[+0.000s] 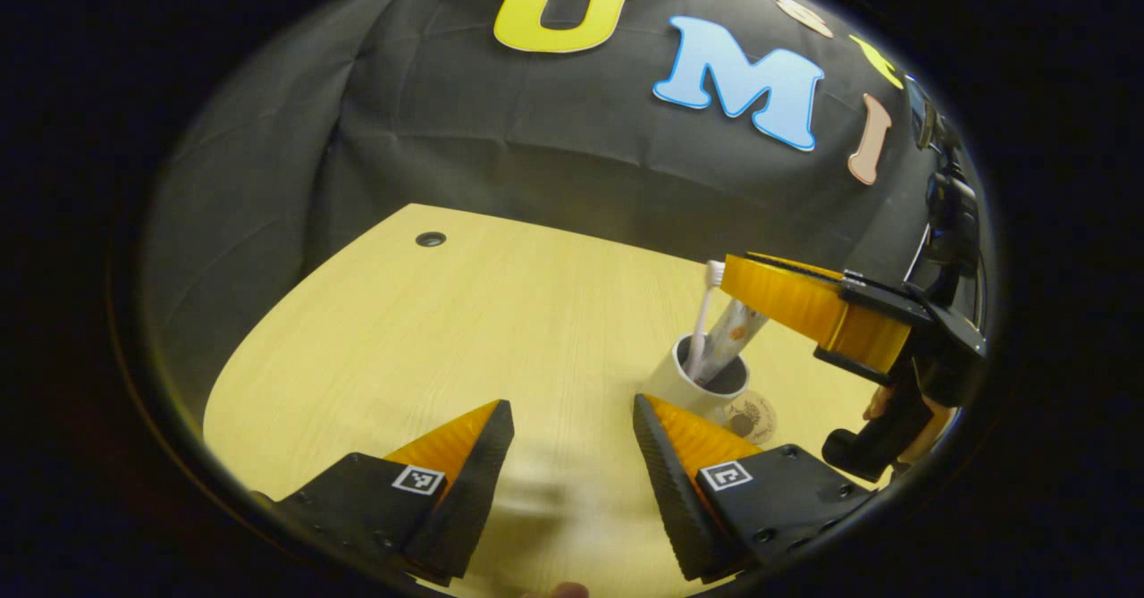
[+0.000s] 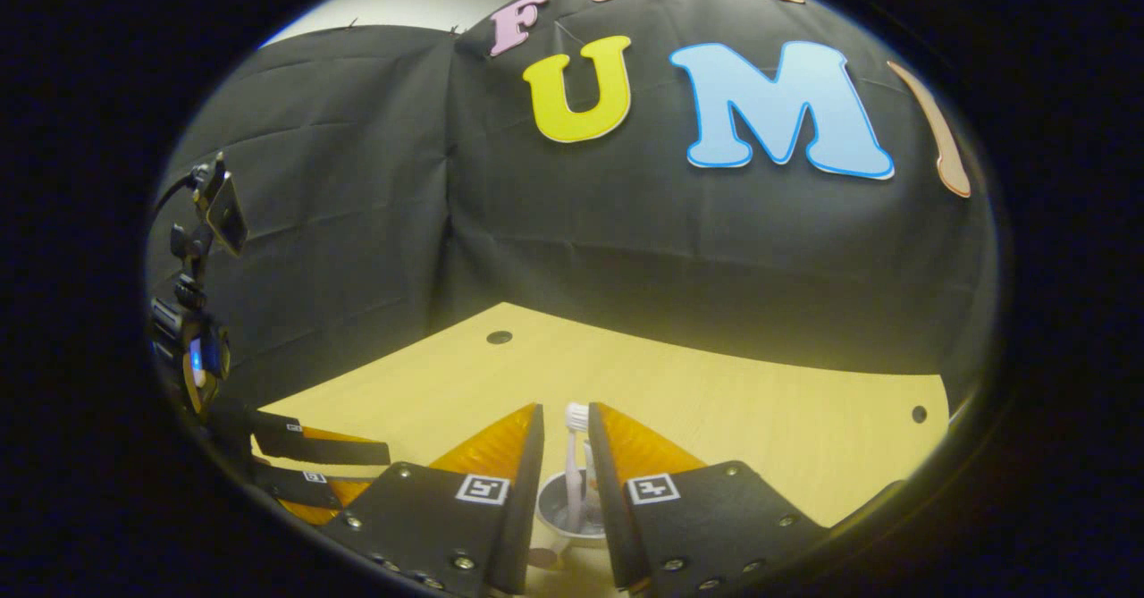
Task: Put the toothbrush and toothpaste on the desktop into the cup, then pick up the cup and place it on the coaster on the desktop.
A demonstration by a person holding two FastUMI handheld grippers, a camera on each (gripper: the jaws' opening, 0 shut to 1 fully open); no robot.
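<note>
Pale wood-grain worktop [image 1: 500, 330] carrying a white round cup [image 1: 693, 383], the landmark here. A white-headed toothbrush [image 1: 706, 312] and a printed toothpaste tube [image 1: 735, 334] both stand inside the cup, long axes near upright, the brush head uppermost and the tube leaning toward the right tongs. A round brown coaster [image 1: 752, 416] lies flat just beside the cup's base, on its near right side in the left gripper view; whether the cup's foot overlaps it cannot be told.

Right tongs [image 2: 566, 464]: directly above the cup, jaws narrowly parted and straddling the brush handle; contact with tube or brush cannot be settled.

Left tongs [image 1: 572, 455]: spread wide, holding nothing, short of the cup, which lies ahead and to their right.

Judgement: with both articles in the cup, what remains turns on the short sideways offset between cup and coaster; the right tongs are the nearer.
</note>
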